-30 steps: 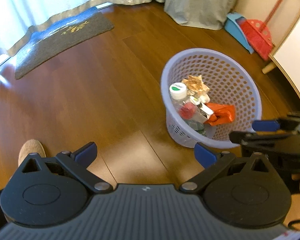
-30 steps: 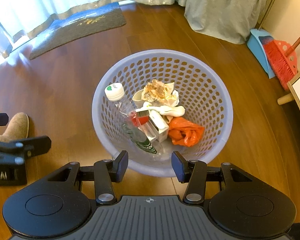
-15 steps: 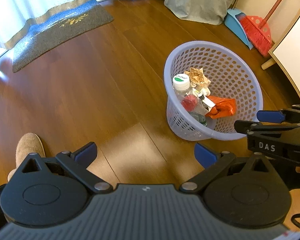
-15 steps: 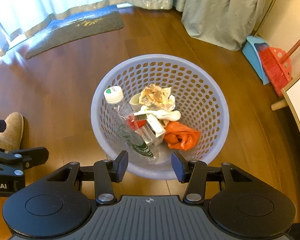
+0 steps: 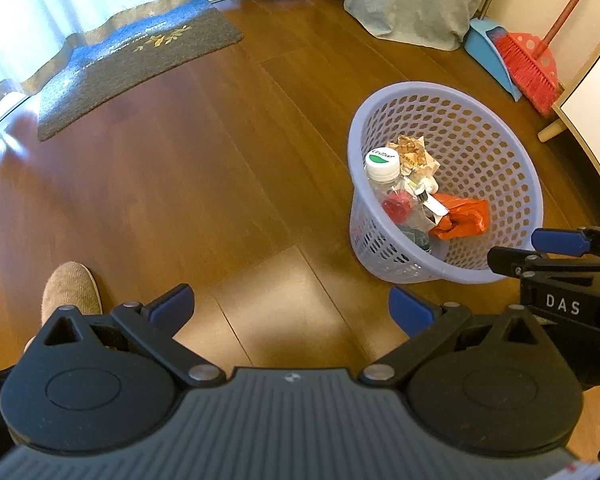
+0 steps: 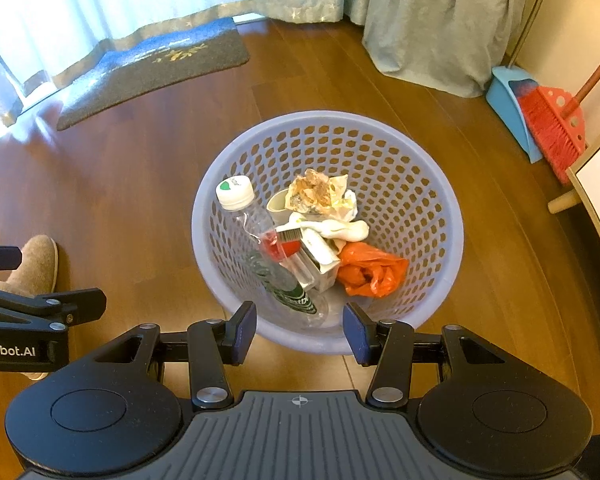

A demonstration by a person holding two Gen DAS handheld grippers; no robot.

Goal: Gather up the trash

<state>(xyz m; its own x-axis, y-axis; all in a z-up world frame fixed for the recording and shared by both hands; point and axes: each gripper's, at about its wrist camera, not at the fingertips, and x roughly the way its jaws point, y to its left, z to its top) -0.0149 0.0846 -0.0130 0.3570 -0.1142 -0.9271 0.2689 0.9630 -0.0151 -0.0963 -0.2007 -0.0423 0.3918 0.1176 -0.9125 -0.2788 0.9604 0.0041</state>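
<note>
A lilac perforated basket (image 6: 420, 208) (image 5: 512, 152) stands on the wooden floor and holds trash: a clear plastic bottle (image 6: 260, 240) with a white cap, crumpled paper (image 6: 320, 192), a small carton (image 6: 320, 256) and an orange plastic bag (image 6: 368, 270) (image 5: 460, 216). My right gripper (image 6: 300, 332) hangs above the basket's near rim, jaws open with nothing between them. My left gripper (image 5: 290, 308) is over bare floor to the left of the basket, jaws wide open and empty.
A grey doormat (image 5: 132, 64) lies by the curtained window at the back left. A red broom (image 5: 528, 64) and blue dustpan (image 5: 488, 52) lean at the back right, next to a white panel (image 5: 592, 92). A person's slippered foot (image 5: 70, 292) rests on the floor at the left.
Both views have pulled back and risen slightly, so the basket looks a little smaller and farther. The trash in it has not shifted, and both grippers stay open.
</note>
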